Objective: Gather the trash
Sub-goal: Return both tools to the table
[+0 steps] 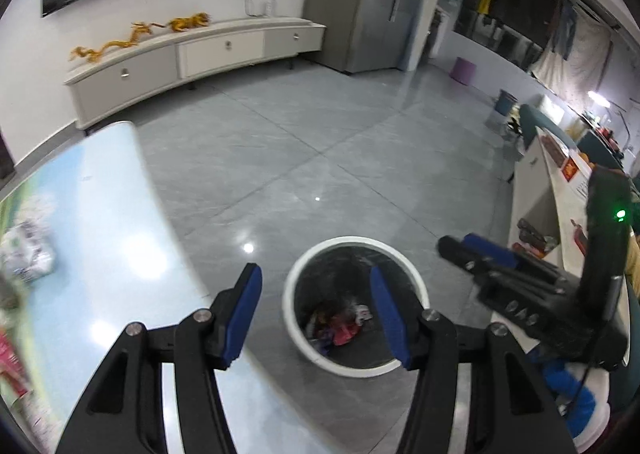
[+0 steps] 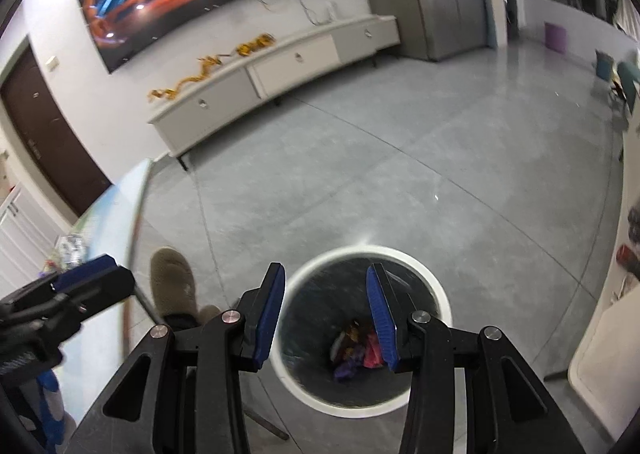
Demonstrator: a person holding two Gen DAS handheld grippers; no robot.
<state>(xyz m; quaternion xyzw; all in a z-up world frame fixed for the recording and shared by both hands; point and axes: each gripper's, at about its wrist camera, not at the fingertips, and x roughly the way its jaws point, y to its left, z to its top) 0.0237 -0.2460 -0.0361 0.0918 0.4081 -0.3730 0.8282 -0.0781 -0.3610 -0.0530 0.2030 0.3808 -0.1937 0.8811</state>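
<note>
A white-rimmed round trash bin (image 1: 304, 346) with a black liner stands on the grey floor; it also shows in the right wrist view (image 2: 434, 286). Crumpled red and purple wrappers (image 1: 338, 328) lie at its bottom, also seen in the right wrist view (image 2: 360, 354). My left gripper (image 1: 316, 318) is open and empty above the bin's left side. My right gripper (image 2: 326, 318) is open and empty right above the bin; it shows from the side in the left wrist view (image 1: 472, 250). More crumpled trash (image 1: 28, 254) lies on the table at the left.
A glossy light-blue table (image 1: 108, 222) is at the left, its edge close to the bin. A white counter (image 1: 536, 190) with items stands at the right. A TV cabinet (image 1: 192, 62) lines the far wall. A foot in a beige slipper (image 2: 172, 282) stands by the table.
</note>
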